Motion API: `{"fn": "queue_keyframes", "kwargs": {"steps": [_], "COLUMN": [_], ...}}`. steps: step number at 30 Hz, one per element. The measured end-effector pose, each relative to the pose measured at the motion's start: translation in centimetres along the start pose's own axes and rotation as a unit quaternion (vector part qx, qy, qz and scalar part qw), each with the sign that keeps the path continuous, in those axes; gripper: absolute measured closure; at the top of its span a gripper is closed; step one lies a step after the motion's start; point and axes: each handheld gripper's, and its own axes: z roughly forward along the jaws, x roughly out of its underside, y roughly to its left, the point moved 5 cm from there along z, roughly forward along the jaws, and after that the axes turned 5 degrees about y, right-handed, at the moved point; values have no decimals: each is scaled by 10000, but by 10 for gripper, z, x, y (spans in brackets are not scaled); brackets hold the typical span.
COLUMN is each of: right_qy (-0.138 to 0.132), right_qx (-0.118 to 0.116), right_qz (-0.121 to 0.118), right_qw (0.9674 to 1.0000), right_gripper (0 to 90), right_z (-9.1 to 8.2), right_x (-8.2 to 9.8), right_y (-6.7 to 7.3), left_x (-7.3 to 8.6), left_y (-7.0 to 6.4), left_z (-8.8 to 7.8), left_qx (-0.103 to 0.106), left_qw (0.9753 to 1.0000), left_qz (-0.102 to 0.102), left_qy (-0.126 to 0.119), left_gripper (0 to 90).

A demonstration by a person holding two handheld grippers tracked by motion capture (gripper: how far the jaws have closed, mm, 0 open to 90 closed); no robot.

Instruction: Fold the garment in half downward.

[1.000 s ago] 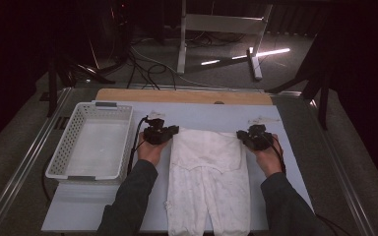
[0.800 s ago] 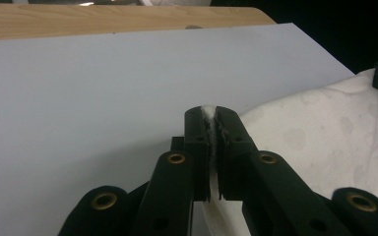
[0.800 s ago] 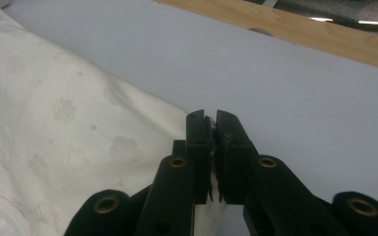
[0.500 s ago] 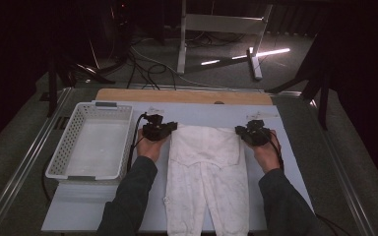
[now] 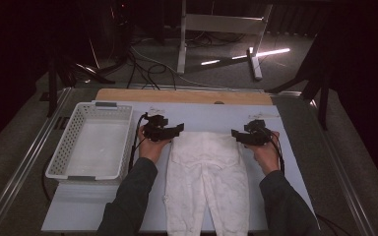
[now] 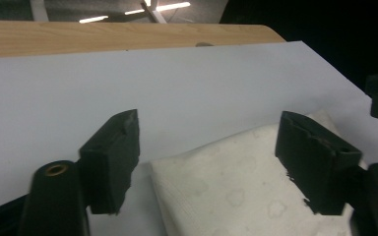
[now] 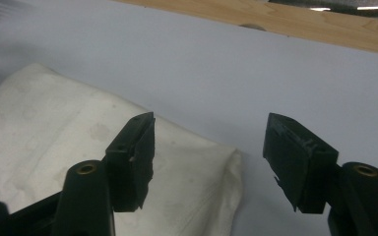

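A pair of small white trousers (image 5: 206,177) lies flat on the pale mat (image 5: 202,115), with the waist at the far end and the legs toward the person. My left gripper (image 5: 177,129) hovers at the waist's left corner. Its jaws have just been opening. In the left gripper view the cloth corner (image 6: 226,191) lies between and below the parted jaws of the left gripper (image 6: 209,120), untouched. My right gripper (image 5: 236,133) is at the waist's right corner and has also just been opening. The cloth corner (image 7: 54,132) lies under the left jaw of the right gripper (image 7: 210,122), free of the pads.
A white slotted basket (image 5: 63,147) stands on the mat to the left of the left hand. A wooden board (image 5: 182,96) runs along the mat's far edge. Metal rails border the table on both sides. Beyond the table are stand legs and cables on the floor.
Both grippers' jaws have parted and released the trousers' waist corners, which now rest on the mat. Both hands have stayed nearly where they were.
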Motion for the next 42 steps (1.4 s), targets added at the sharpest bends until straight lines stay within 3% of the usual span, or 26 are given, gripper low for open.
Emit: {"fn": "queue_keyframes", "kwargs": {"steps": [6, 7, 10, 19, 33, 42], "right_qy": [43, 59, 169, 110, 213, 197], "right_qx": [-94, -120, -191, -343, -364, -346], "right_qz": [-109, -146, -355, -513, -356, -334], "right_qw": [9999, 9998, 9990, 9980, 9985, 9986], "right_gripper": [280, 269, 245, 233, 237, 247], "right_z": [-2, -2, -5, -17, -23, -26], "right_x": [1, 1, 7, 19, 57, 71], "right_y": [8, 10, 20, 36, 37, 38], "left_x": [2, 3, 5, 20, 50, 75], "left_y": [-6, -10, -14, -26, -32, -37], "left_z": [0, -2, -4, -11, -19, -14], "left_qx": [187, 310, 347, 492, 562, 600], "left_qw": [9998, 9994, 9993, 9980, 9969, 9941], "left_qz": [76, 86, 130, 317, 344, 460], "left_qy": [58, 83, 101, 250, 441, 776], "left_gripper": [163, 163, 150, 65, 69, 81]}}
